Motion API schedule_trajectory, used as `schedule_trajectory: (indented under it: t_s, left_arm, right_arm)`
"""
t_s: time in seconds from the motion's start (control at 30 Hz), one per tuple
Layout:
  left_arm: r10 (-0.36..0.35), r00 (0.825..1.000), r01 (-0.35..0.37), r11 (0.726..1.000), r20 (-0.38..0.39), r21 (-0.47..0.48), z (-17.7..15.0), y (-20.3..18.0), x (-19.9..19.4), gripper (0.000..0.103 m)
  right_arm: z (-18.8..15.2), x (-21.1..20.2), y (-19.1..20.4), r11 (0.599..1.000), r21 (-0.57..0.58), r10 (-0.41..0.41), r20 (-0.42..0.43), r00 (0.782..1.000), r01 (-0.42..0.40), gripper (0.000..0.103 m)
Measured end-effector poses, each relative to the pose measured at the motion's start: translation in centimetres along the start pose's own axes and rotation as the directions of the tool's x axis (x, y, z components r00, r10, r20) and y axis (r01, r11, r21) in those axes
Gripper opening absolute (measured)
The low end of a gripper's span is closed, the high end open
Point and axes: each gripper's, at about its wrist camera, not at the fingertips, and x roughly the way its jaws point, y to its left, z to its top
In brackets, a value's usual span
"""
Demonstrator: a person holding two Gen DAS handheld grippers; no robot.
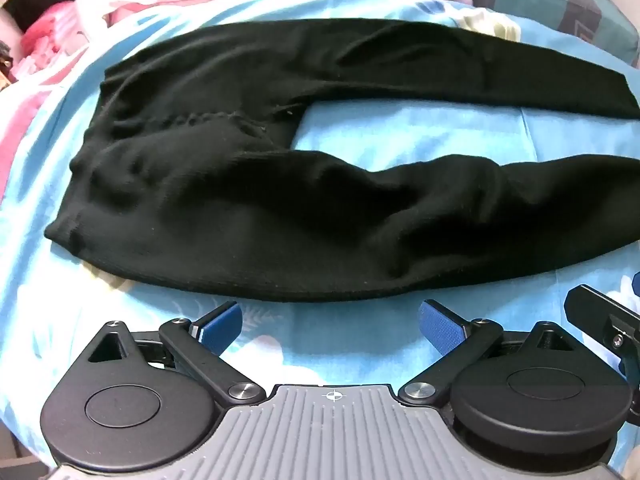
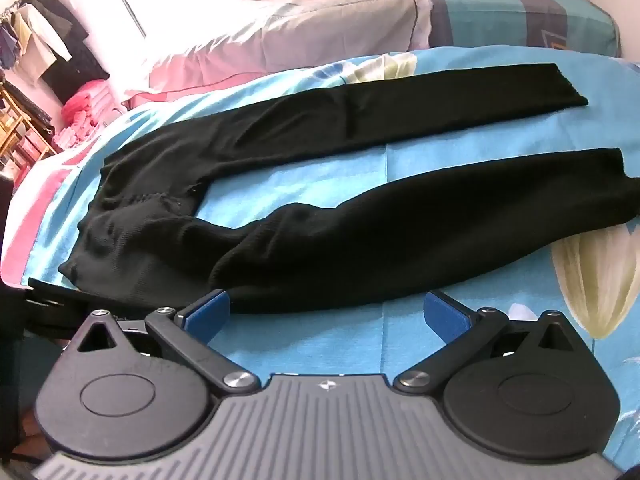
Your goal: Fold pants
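Black knit pants (image 1: 248,200) lie flat on a blue floral bedsheet (image 1: 400,132), waistband to the left, both legs spread apart and running right. They also show in the right wrist view (image 2: 360,240). My left gripper (image 1: 330,322) is open and empty, just short of the near edge of the pants by the hip. My right gripper (image 2: 326,314) is open and empty at the near edge of the near leg; its left pad (image 2: 210,312) is at the fabric's edge. The right gripper's side shows in the left wrist view (image 1: 600,320).
A pink and grey duvet (image 2: 320,28) is bunched at the far side of the bed. A teal striped pillow (image 2: 520,12) lies at the far right. Clothes hang on a rack (image 2: 44,48) and folded pink items (image 2: 88,108) are stacked at the left.
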Motion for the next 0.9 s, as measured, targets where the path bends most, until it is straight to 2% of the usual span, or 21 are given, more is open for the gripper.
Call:
schedule_trajectory:
  t_s: [0.9]
  left_arm:
    - [0.017, 0.998, -0.017, 1.0, 0.062, 0.012, 0.0, -0.6, -1.3, 0.103]
  right_arm:
    - [-0.2, -1.0, 0.0, 0.999, 0.043, 0.025, 0.045, 0.999, -0.027, 0.103]
